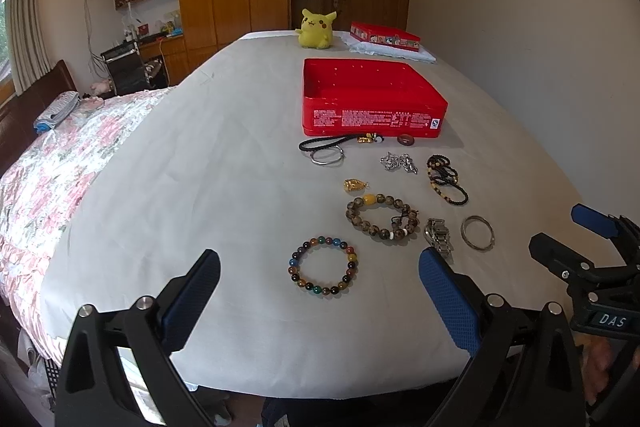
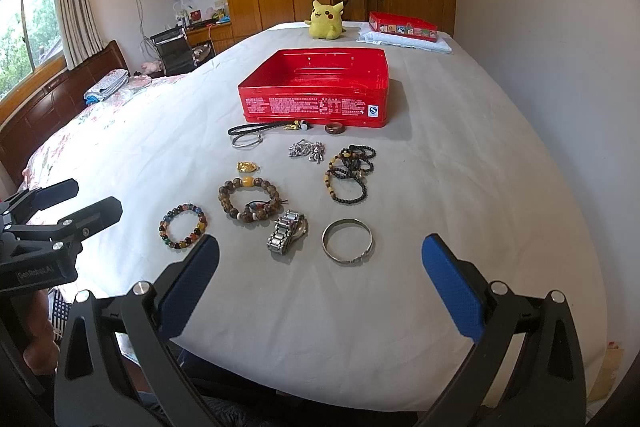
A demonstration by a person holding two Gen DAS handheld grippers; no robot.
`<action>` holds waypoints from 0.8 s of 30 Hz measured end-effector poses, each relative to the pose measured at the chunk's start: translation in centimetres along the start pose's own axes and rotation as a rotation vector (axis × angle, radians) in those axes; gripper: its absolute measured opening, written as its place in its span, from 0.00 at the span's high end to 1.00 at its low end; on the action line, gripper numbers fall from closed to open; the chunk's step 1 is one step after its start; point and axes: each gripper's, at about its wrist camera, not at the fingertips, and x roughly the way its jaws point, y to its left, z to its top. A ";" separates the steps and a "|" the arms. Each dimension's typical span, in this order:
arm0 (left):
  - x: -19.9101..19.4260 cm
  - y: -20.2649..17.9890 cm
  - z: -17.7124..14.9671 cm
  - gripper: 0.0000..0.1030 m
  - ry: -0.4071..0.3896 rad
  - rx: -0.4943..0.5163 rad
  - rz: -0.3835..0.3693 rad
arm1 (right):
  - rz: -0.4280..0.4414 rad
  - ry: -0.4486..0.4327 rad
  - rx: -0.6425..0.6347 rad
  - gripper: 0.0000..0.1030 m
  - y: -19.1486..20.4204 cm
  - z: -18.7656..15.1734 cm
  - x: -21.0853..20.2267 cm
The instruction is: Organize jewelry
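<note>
No piece is taken yet: both the left gripper [image 1: 320,281] and the right gripper [image 2: 320,263] hang wide open and empty over the near jewelry, so next comes lowering onto the colourful bracelet [image 1: 323,269] for the red box [image 1: 372,99] farther on the bed [image 1: 180,167].

**Where the jewelry is lying ahead of your tongs**

Your left gripper [image 1: 320,275] is hovering with the multi-bead bracelet [image 1: 323,265] lying between its fingers. Your right gripper [image 2: 320,267] is facing the watch [image 2: 288,231] and the bangle [image 2: 348,241], which are sitting just beyond its fingertips, watch to the left. Farther out, the large-bead bracelet [image 2: 250,199] is resting left of the watch, with the small pendant [image 2: 248,167] behind it. The tangle of beaded strings [image 2: 352,171] is lying to the right, the chain [image 2: 308,149] beyond. Farthest off, the open tin [image 2: 316,107] is standing, with the cord [image 2: 256,129], a thin ring [image 2: 246,141] and a stone ring [image 2: 334,128] lying before its front wall.
</note>
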 end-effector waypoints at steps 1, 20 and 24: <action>0.1 0.0 0.0 0.04 0.003 -0.001 -0.003 | 0.003 0.001 -0.002 0.03 0.0 0.0 0.0; 0.7 1.6 -0.8 0.04 0.019 -0.052 -0.090 | 0.009 0.014 -0.016 0.03 -0.1 -0.3 0.9; 2.0 2.1 -1.7 0.04 0.051 -0.040 -0.073 | 0.002 0.012 -0.019 0.03 -0.5 -0.6 1.7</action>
